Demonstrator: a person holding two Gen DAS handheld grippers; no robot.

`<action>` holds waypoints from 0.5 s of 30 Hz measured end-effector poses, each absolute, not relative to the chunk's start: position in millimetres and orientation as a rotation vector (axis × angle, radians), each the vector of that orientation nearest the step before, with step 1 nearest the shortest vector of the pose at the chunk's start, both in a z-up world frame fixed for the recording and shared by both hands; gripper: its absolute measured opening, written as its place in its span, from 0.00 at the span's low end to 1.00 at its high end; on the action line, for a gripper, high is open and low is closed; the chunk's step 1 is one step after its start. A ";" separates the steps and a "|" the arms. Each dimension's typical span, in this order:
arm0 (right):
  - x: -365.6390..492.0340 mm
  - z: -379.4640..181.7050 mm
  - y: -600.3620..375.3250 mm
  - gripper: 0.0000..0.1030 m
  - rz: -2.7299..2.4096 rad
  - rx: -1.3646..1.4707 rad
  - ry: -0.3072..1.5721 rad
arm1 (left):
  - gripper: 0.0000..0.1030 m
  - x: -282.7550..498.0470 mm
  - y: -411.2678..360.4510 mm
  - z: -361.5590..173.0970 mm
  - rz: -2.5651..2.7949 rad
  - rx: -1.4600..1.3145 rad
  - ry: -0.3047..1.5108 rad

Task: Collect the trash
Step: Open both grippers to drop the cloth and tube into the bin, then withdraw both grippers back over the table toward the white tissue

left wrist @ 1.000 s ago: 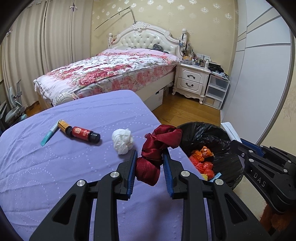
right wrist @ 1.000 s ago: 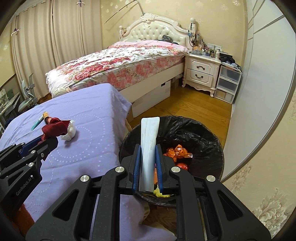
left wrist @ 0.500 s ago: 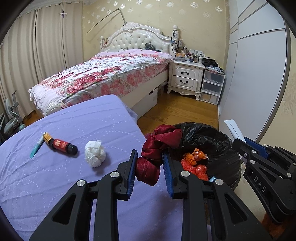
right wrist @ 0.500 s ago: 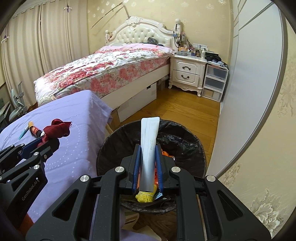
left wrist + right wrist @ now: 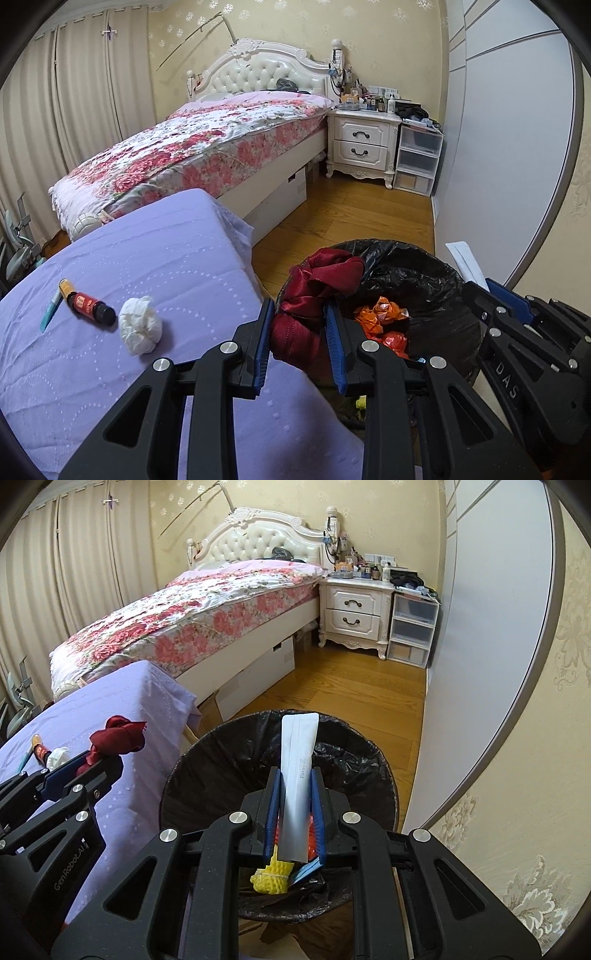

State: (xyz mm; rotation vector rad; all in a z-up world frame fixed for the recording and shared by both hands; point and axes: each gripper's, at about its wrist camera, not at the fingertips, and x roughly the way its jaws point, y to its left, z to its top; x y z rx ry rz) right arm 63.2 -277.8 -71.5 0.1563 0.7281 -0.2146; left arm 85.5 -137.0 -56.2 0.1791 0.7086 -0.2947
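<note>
Right wrist view: right gripper (image 5: 294, 814) pinches white packet (image 5: 298, 775) above bin (image 5: 221, 771). Left gripper (image 5: 298, 345) clamps red cloth (image 5: 314, 295) at the bin's rim; released there, it may snag or fall outside.

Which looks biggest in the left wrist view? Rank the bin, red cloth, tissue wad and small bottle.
1. Black-lined bin.
2. Red cloth, clamped in the left hand-held gripper; it sits nearest the lens, so its size is inflated.
3. Crumpled tissue wad.
4. Small bottle, close to the wad, so this order is unsure.
</note>
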 end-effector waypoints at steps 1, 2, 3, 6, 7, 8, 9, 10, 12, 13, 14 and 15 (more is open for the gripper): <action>64.6 -73.2 -279.5 0.16 -0.217 0.159 0.732 | 0.27 88.0 -140.1 -57.2 -0.296 0.184 0.708; 66.4 -75.1 -280.7 0.16 -0.220 0.162 0.736 | 0.27 90.6 -143.0 -58.3 -0.297 0.188 0.709; 67.6 -76.4 -281.5 0.16 -0.221 0.164 0.739 | 0.27 92.0 -145.2 -59.5 -0.297 0.191 0.709; 71.2 -81.8 -283.2 0.17 -0.226 0.168 0.749 | 0.30 97.1 -150.1 -65.4 -0.287 0.214 0.712; 73.1 -83.1 -283.8 0.17 -0.227 0.166 0.754 | 0.31 98.5 -150.6 -67.7 -0.279 0.219 0.713; 74.7 -84.8 -284.5 0.17 -0.231 0.164 0.757 | 0.35 99.6 -150.3 -69.2 -0.273 0.218 0.717; 75.8 -86.3 -285.2 0.18 -0.235 0.162 0.760 | 0.44 101.1 -149.6 -71.1 -0.268 0.214 0.724; 76.7 -88.0 -285.7 0.21 -0.240 0.161 0.764 | 0.50 102.4 -148.5 -72.4 -0.261 0.209 0.731; 76.8 -89.3 -285.9 0.37 -0.245 0.161 0.764 | 0.61 104.1 -145.6 -72.0 -0.252 0.191 0.733; 76.6 -89.6 -285.6 0.38 -0.251 0.158 0.760 | 0.61 103.8 -144.7 -71.2 -0.250 0.187 0.731; 76.2 -89.8 -285.6 0.38 -0.256 0.154 0.759 | 0.64 103.2 -144.2 -70.4 -0.247 0.189 0.726; 75.8 -90.2 -285.8 0.38 -0.257 0.152 0.759 | 0.68 102.4 -143.9 -69.8 -0.241 0.195 0.719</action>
